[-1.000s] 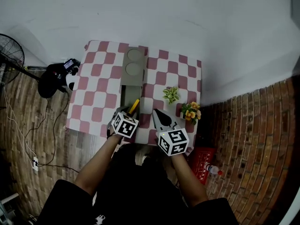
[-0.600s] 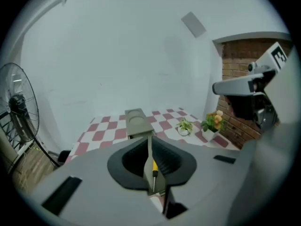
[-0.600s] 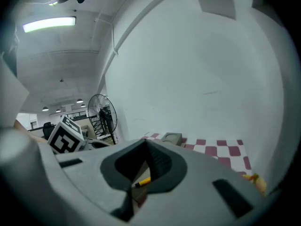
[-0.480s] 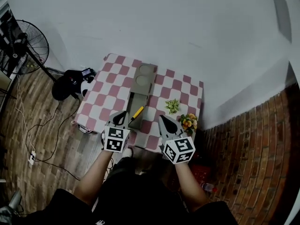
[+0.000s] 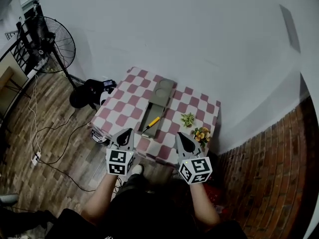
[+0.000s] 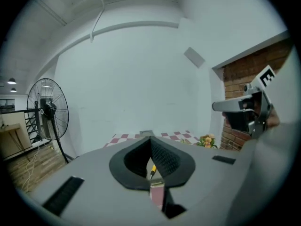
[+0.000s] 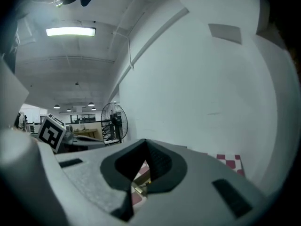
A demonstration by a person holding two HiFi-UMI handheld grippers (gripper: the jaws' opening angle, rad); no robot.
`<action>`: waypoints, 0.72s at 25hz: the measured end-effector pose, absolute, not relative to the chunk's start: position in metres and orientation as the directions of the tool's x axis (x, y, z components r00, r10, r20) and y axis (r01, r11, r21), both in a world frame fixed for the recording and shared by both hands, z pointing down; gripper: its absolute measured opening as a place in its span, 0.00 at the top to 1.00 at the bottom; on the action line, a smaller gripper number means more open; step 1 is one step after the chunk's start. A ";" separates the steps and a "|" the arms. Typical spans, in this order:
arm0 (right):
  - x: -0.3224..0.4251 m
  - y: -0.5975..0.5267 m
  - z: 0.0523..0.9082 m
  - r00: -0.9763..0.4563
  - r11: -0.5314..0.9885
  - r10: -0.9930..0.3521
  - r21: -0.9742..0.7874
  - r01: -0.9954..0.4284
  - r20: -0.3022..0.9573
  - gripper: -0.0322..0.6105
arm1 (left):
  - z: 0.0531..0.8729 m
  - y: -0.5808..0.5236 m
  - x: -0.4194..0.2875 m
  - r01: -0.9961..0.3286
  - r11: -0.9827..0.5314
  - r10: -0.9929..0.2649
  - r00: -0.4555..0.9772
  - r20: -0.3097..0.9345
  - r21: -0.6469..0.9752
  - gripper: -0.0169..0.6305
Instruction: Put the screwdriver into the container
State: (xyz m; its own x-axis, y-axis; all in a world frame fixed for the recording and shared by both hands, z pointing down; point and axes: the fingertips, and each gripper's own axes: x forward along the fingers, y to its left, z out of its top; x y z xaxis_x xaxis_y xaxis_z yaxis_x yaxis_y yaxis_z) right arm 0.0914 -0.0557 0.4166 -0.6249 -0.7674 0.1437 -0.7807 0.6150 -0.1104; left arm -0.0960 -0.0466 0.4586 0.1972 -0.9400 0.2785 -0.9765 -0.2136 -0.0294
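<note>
- Left gripper (image 5: 128, 131): its own view shows the two pads meeting at the tips with nothing clamped between them. It is closed and empty.
- Right gripper (image 5: 179, 134): its own view also shows the pads drawn together at the tips, with nothing held.
- Screwdriver (image 5: 152, 122): it lies inside the long grey container (image 5: 160, 105), in the near compartment. The container's far end has two round recesses, both empty.
- Container position: it stands on the checked table (image 5: 124, 103), its length running away from the person.
- Long axis: the screwdriver lies roughly along the container's length, slightly slanted. The yellow handle is toward the far side and the dark shaft points back toward the near edge.
- Direction from the grippers: both hang at the table's near edge, apart from the container. The screwdriver lies ahead of the left gripper and a little to its right, and shows low in that gripper's view (image 6: 152, 170). From the right gripper it lies ahead and well to the left.
- Nearer gripper: the left.
- Assessment: the placement appears done. Any correction would fall to the left gripper, approaching along the shaft.
</note>
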 end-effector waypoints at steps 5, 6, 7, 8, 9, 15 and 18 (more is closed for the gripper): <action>0.094 -0.038 0.408 -0.635 0.626 -0.764 -0.103 -0.773 0.119 0.95 | 0.445 -0.019 -0.091 -0.977 -0.212 -0.951 0.199 0.234 -0.030 0.97; 0.094 -0.036 0.407 -0.636 0.628 -0.763 -0.100 -0.772 0.115 0.95 | 0.443 -0.016 -0.090 -0.975 -0.217 -0.954 0.202 0.223 -0.044 0.97; 0.094 -0.034 0.407 -0.636 0.629 -0.763 -0.098 -0.772 0.113 0.95 | 0.440 -0.014 -0.089 -0.974 -0.221 -0.955 0.205 0.212 -0.052 0.97; 0.093 -0.032 0.407 -0.637 0.630 -0.763 -0.094 -0.771 0.112 0.95 | 0.438 -0.013 -0.089 -0.973 -0.223 -0.957 0.208 0.204 -0.052 0.97; 0.092 -0.030 0.407 -0.637 0.631 -0.762 -0.091 -0.771 0.113 0.95 | 0.437 -0.012 -0.089 -0.974 -0.223 -0.957 0.210 0.199 -0.048 0.97; 0.090 -0.027 0.403 -0.635 0.630 -0.765 -0.080 -0.772 0.107 0.95 | 0.438 -0.012 -0.089 -0.971 -0.233 -0.957 0.218 0.193 -0.055 0.97; 0.088 -0.031 0.400 -0.637 0.633 -0.765 -0.073 -0.771 0.100 0.95 | 0.437 -0.018 -0.090 -0.970 -0.235 -0.957 0.220 0.187 -0.057 0.97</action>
